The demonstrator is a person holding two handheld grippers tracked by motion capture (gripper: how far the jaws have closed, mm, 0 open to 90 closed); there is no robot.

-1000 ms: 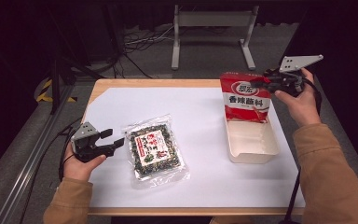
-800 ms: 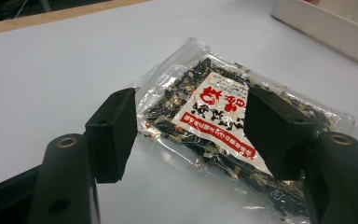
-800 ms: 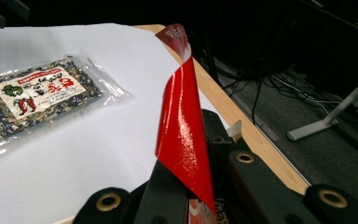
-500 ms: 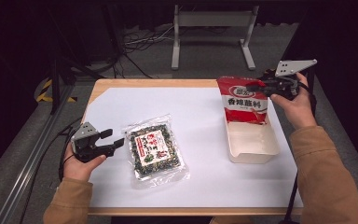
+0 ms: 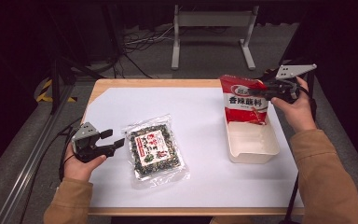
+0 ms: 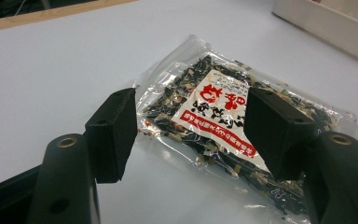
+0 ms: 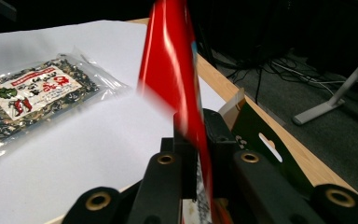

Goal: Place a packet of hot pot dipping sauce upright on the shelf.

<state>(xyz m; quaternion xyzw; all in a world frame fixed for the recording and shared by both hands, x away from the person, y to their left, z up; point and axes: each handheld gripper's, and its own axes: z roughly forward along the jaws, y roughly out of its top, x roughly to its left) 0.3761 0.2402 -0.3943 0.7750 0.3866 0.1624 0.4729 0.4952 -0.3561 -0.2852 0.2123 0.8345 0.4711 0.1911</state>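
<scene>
right gripper [image 5: 266,88]: jaws just easing apart, red pouch [image 5: 245,103] seemingly still pinched, upright in white tray [image 5: 254,148] | left gripper [image 5: 115,140]: jaws wide, beside clear packet [image 5: 154,150] flat on counter [image 5: 200,135]

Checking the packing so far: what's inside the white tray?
The red packet stands in the white tray at its far end, pinched by the right gripper. The near part looks empty; the floor behind the packet is hidden.
</scene>
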